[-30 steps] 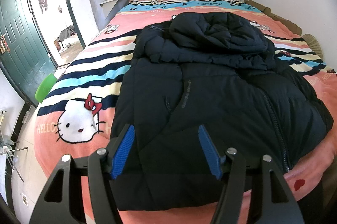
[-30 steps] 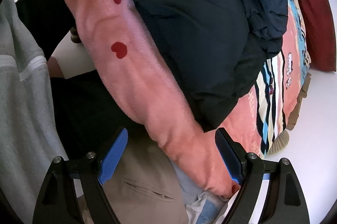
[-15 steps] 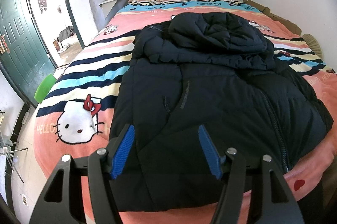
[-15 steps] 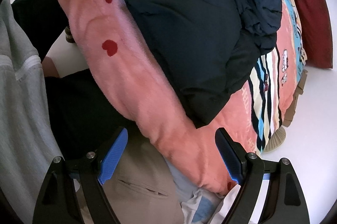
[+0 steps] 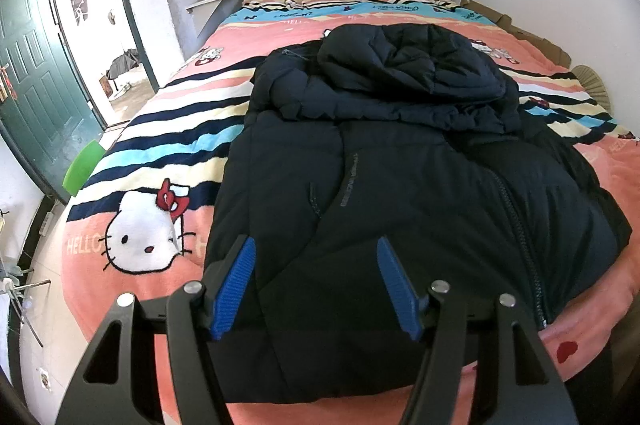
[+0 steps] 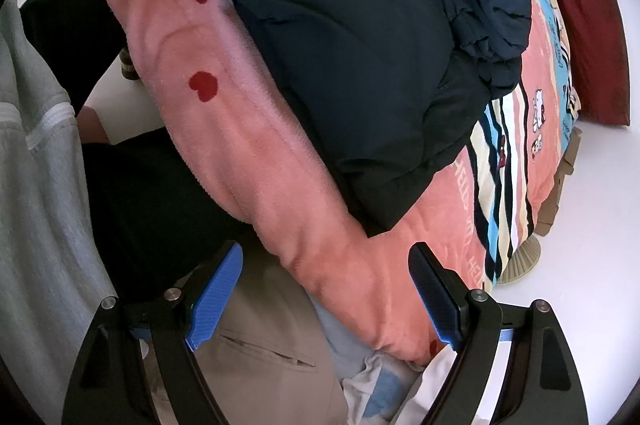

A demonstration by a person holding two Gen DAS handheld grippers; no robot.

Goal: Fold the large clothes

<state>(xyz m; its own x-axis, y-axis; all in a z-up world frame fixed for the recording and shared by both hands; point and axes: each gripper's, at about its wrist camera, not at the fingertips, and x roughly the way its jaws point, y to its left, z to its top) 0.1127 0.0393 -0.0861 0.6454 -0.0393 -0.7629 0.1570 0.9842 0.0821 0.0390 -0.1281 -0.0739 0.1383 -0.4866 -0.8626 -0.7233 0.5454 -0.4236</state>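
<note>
Both grippers stand wide and hold nothing: the left gripper [image 5: 314, 283] hangs over the jacket's hem, the right gripper [image 6: 326, 299] off the bed's near corner, over the blanket [image 6: 256, 129] edge.

The jacket [image 5: 400, 185] lies on the bed with its hem at 6 o'clock and its bunched hood [image 5: 412, 65] at 12 o'clock, looking already narrowed, sleeves tucked out of sight. Its padding is thick and slick. A shallow pinch at the hem could catch only the top layer, so the lower layers would trail and the fold open up. The puffed fill may also spring back once released.

The blanket is plush and loose at 6 o'clock. A low grab there could take blanket with the hem and drag it.

The right gripper, at 5 o'clock off the jacket, faces the person's trousers [image 6: 260, 357]; closing there would snag them.
</note>
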